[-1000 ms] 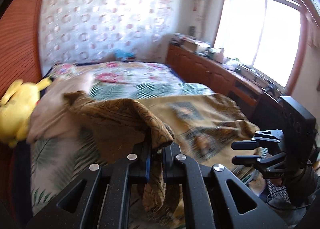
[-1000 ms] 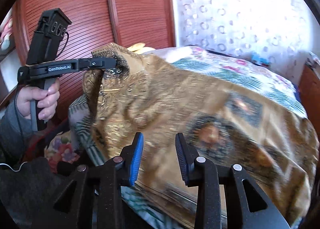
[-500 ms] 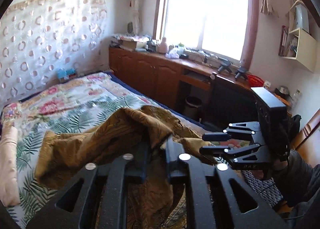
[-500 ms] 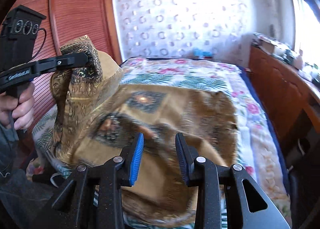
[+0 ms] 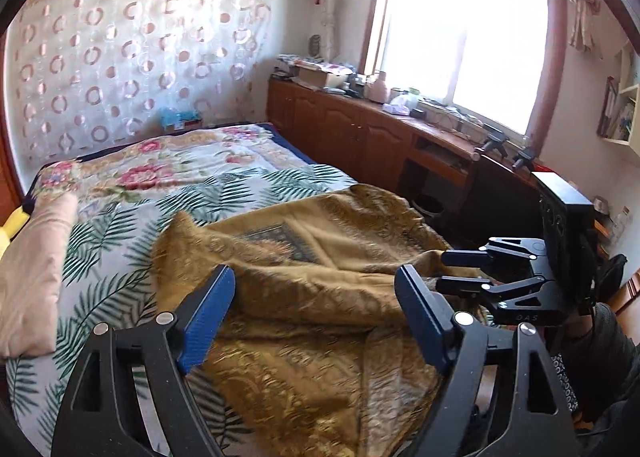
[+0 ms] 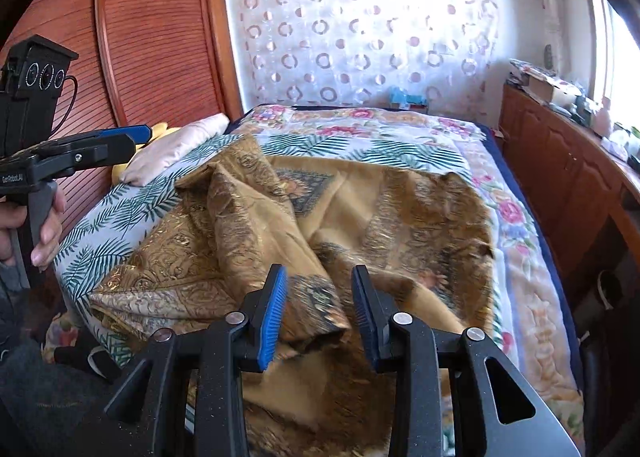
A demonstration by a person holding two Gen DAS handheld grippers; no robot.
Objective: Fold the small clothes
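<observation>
Left gripper (image 5: 314, 307) jaws opening, nothing held. Right gripper (image 6: 320, 307) opening too, unclamped. Brown patterned scarf (image 6: 380, 209) lies rumpled on floral bedspread (image 5: 132, 217).

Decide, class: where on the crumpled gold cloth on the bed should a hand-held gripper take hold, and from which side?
Grip the gold cloth at its folded corner nearest the camera, coming in from the bed's near edge. That corner lies free and bunched on top, thin enough to pinch; the flat middle offers no edge.
</observation>
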